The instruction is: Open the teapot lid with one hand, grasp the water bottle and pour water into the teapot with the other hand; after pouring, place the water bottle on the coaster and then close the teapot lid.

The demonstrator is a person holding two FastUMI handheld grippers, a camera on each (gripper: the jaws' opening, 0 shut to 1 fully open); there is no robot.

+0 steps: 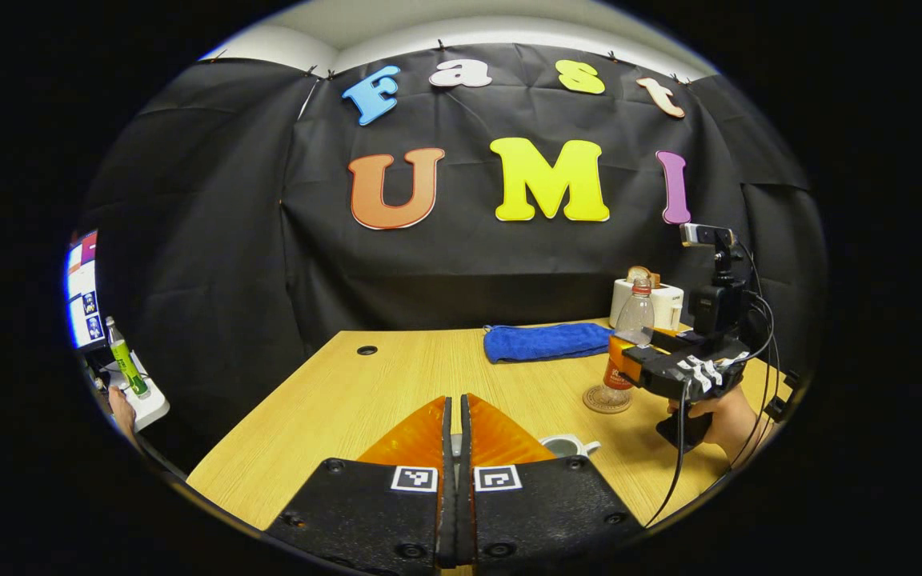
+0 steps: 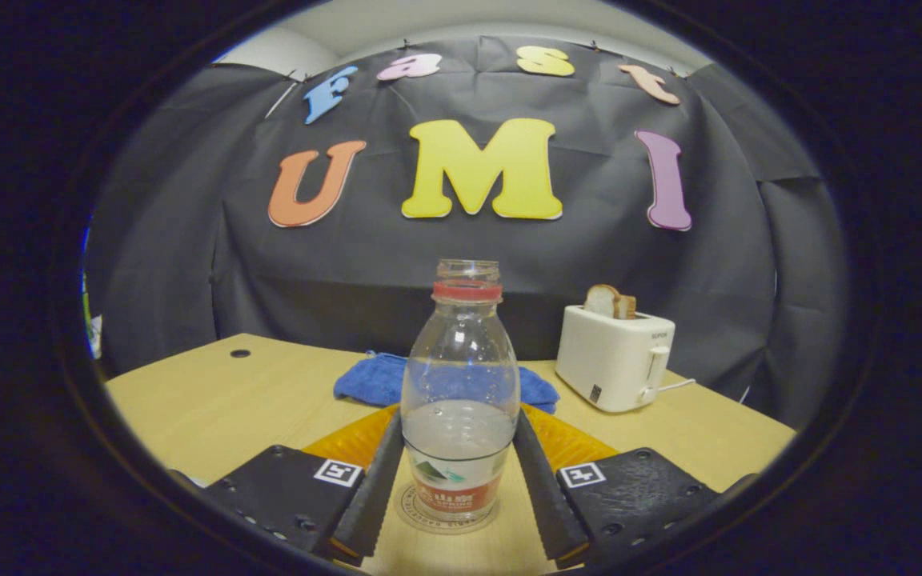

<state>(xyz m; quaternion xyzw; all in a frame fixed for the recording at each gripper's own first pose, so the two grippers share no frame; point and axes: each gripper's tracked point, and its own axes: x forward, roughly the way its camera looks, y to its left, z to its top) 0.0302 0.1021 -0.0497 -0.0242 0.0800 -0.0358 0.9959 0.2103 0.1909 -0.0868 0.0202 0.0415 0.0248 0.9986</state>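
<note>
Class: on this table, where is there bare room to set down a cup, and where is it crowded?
Free: the wood between the cable hole and blue cloth. Crowded: the right side, where water bottle, coaster, toaster and right gripper cluster.

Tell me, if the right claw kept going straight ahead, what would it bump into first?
The water bottle. It stands upright on the coaster, right between the right claw's open fingers, so going forward would probably push it before reaching the blue cloth behind, though the depth is hard to judge.
</note>
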